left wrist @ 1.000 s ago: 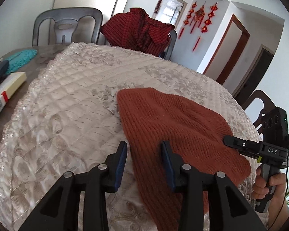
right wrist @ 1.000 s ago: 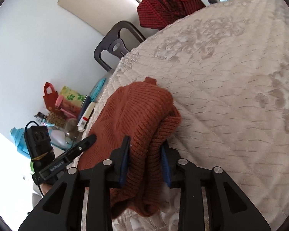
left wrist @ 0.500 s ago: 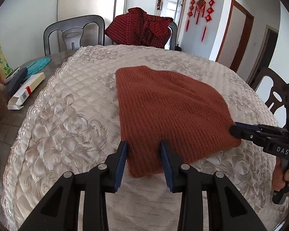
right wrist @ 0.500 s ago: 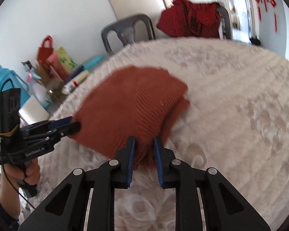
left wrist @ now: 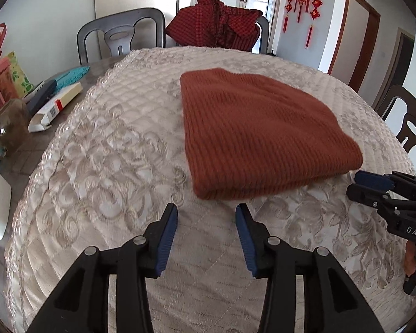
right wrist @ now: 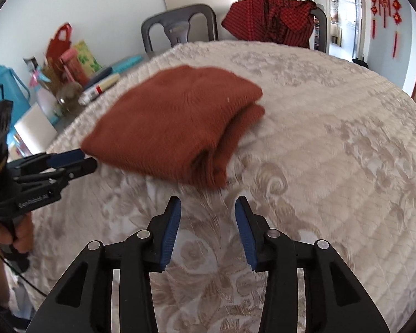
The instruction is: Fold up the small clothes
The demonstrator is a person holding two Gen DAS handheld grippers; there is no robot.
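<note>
A rust-orange knitted garment (left wrist: 258, 130) lies folded flat on the quilted cream tablecloth (left wrist: 111, 161). It also shows in the right wrist view (right wrist: 174, 127), with its layered fold edge facing me. My left gripper (left wrist: 206, 216) is open and empty, just short of the garment's near edge. My right gripper (right wrist: 207, 211) is open and empty, also just short of the garment. Each gripper shows in the other's view, the right one (left wrist: 371, 183) at the garment's right corner and the left one (right wrist: 69, 161) at its left corner.
A red checked garment (left wrist: 219, 25) hangs over a chair at the far side. A grey chair (left wrist: 122, 33) stands beside it. Boxes, a jar (left wrist: 8, 127), bags and bottles (right wrist: 55, 66) crowd the left table edge. Another dark chair (left wrist: 407, 122) is at the right.
The right gripper has opened and let go of the garment. Both grippers have pulled back from it toward the near table edge. The garment now lies folded and flat.
</note>
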